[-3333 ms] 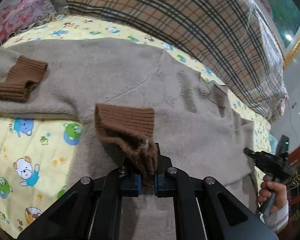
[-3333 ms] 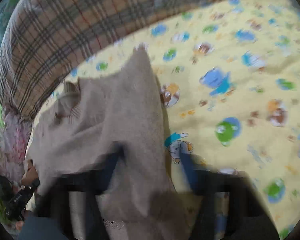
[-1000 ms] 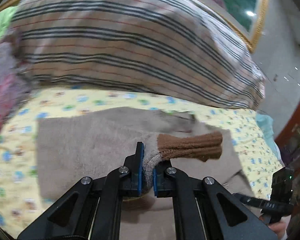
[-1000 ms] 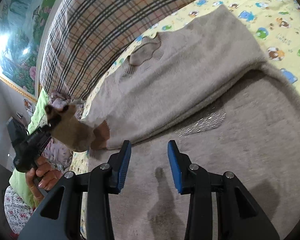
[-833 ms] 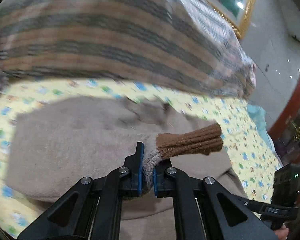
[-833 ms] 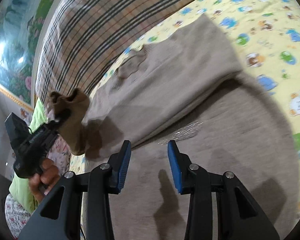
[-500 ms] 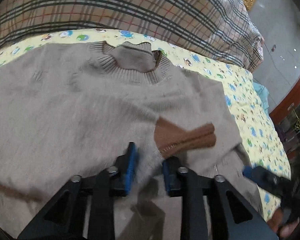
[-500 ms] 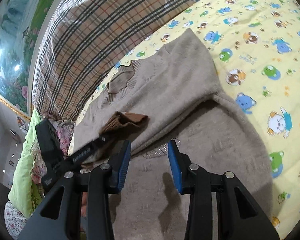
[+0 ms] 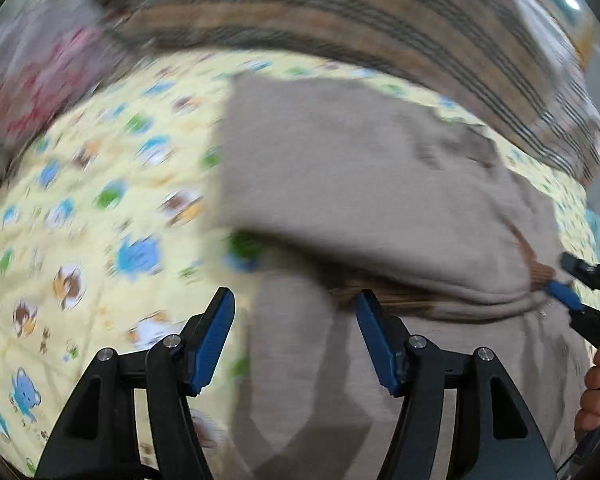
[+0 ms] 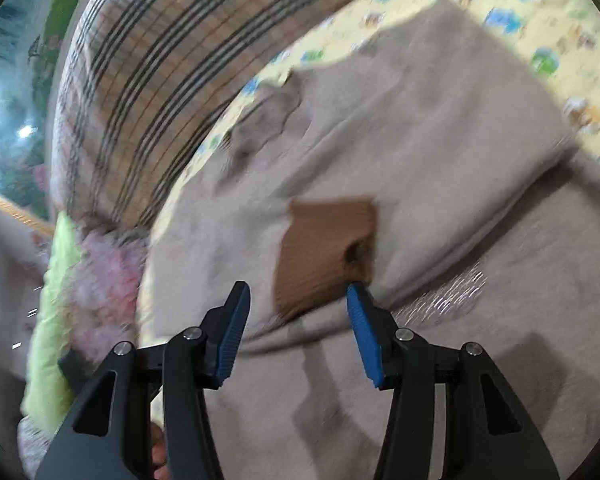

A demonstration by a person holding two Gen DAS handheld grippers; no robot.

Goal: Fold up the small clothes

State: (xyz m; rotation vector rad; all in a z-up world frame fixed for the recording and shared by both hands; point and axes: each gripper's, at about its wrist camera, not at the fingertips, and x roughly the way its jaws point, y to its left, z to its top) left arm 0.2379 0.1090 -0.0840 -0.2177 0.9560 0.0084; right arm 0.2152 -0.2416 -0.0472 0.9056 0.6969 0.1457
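The beige sweater lies spread on the bed, over a yellow sheet printed with little cartoon animals, its sleeve folded across the chest so the brown ribbed cuff rests on the body of the garment, below the collar. The right gripper hovers just short of that cuff, its blue pads spread and having just been opening wider — nothing is between them. The left gripper hangs over the sweater's near edge where it meets the sheet, its jaws likewise just opened and apart, gripping nothing. Behind the sweater a plaid blanket is heaped up. Both views are blurred.
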